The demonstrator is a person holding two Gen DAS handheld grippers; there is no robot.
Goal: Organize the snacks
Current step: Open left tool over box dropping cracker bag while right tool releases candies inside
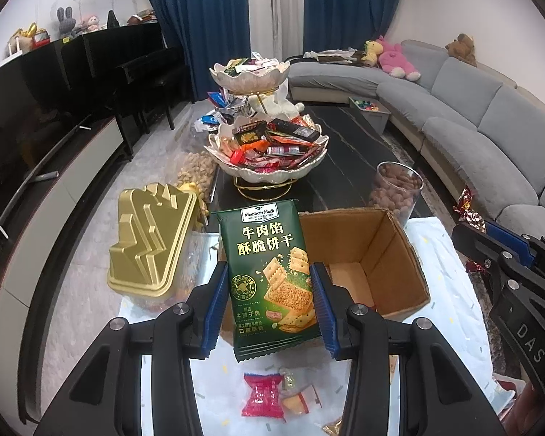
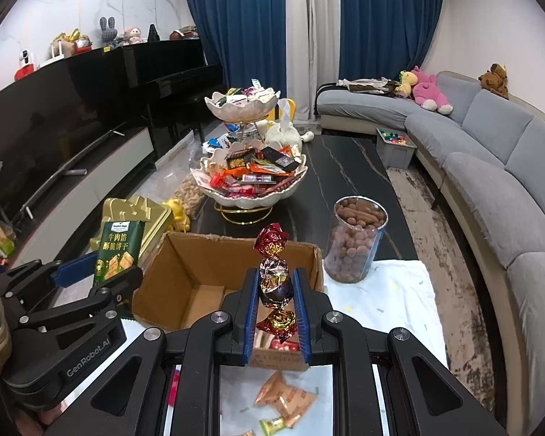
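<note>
Left wrist view shows the step in hand as a carry: both tools are loaded with a snack and hang above the near end of the desk (image 1: pixel 348 152), over the cardboard box (image 1: pixel 388 254).

Containers, largest first. The cardboard box stands open on a white cloth (image 1: pixel 450 272) at the desk's near edge; the part of its floor that shows is bare, with nothing visible inside. Just beyond it stands the tiered snack stand (image 1: pixel 272 167), a gold frame bearing shell-shaped bowls: the lower bowl is heaped with mixed wrapped snacks, the upper bowl (image 1: pixel 249 76) also holds packets. To the left of the box sits a gold moulded tin (image 1: pixel 149 239), lid on, contents hidden. To the right stands a clear jar (image 1: pixel 398 192), lidless and well filled with brown round snacks. A small grey bin (image 2: pixel 396 149) at the far right edge of the desk holds colourful small items, too small to identify.

Held items. The left tool (image 1: pixel 269 298) grips a green cracker packet (image 1: pixel 269 272) upright, pads pressing on its side edges. The right tool (image 2: pixel 276 298) is closed narrowly on a foil-wrapped candy (image 2: pixel 274 279), its twisted ends standing out above and below the pads.

Loose wrapped pieces (image 1: pixel 265 396) lie on the cloth below the tools, not yet sorted.

Judgement: sorting is at an early stage. The next move calls for choosing a container for each held item, then lowering over it before releasing.
</note>
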